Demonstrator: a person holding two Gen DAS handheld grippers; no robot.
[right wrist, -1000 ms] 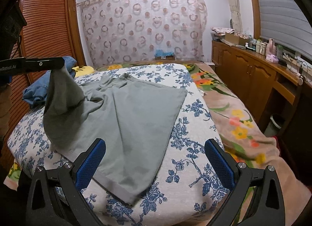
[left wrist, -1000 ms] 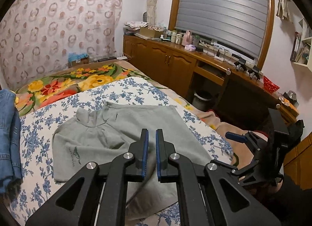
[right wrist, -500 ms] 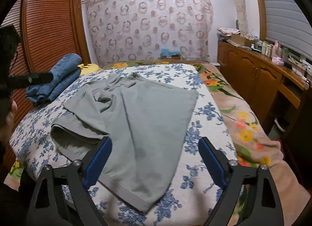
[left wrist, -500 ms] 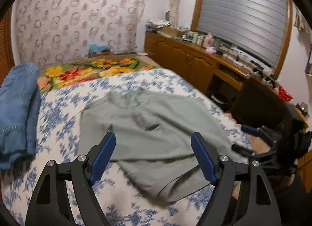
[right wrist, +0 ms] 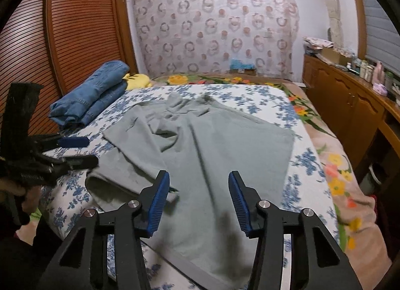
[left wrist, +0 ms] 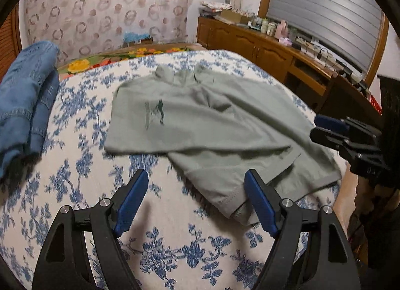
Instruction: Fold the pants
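Note:
Grey-green pants (left wrist: 212, 125) lie spread on the blue-flowered bedspread (left wrist: 75, 190), with one leg folded across the other; they also show in the right wrist view (right wrist: 212, 155). My left gripper (left wrist: 197, 200) is open and empty above the bed, just short of the near hem (left wrist: 232, 202). It shows at the left of the right wrist view (right wrist: 77, 151). My right gripper (right wrist: 197, 200) is open and empty, low over the near leg. It shows at the right of the left wrist view (left wrist: 332, 130).
Folded blue jeans (right wrist: 92, 100) lie at the bed's far left (left wrist: 25, 97). A flowered blanket (right wrist: 335, 172) hangs along the bed's right side. A wooden cabinet (right wrist: 350, 100) with small bottles stands along the right wall. A slatted wooden wardrobe (right wrist: 75, 32) is at the left.
My left gripper opened and let go of the pants leg, which dropped flat across the other leg. Both grippers have moved nearer to the pants.

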